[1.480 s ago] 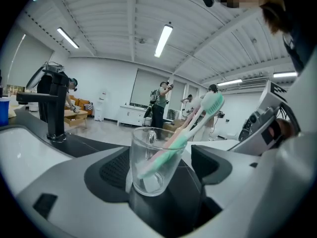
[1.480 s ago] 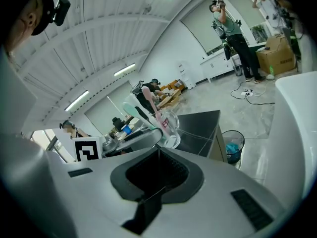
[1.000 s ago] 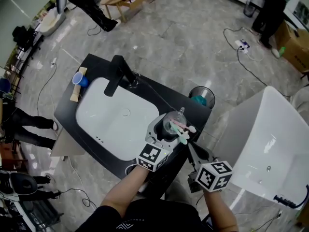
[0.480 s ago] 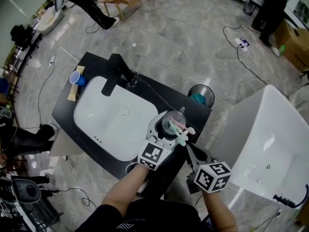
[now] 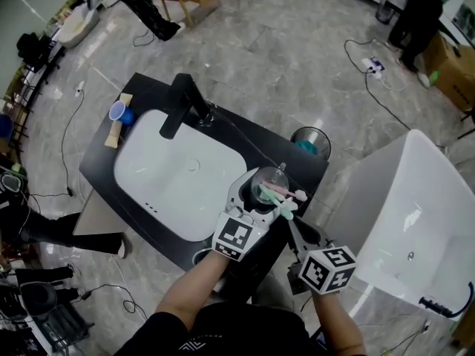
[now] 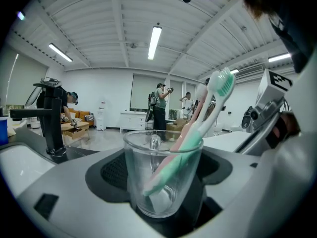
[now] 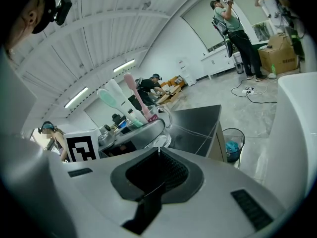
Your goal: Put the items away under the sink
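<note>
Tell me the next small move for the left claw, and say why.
Probably carry the cup toward you past the counter's front edge and begin lowering it, kept upright. The left claw is shut on it at the counter's near right corner, and two toothbrushes stand loose inside, leaning out over the rim. The right claw is shut and empty.

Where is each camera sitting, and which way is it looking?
Head view: on the person's head, looking steeply down at the sink; forearms, left hand-held gripper and right hand-held gripper show.
Left gripper view: on the left hand-held gripper, facing the glass of toothbrushes in its jaws.
Right gripper view: on the right hand-held gripper, facing the left one past its empty jaws.
All three share the toothbrushes.
</note>
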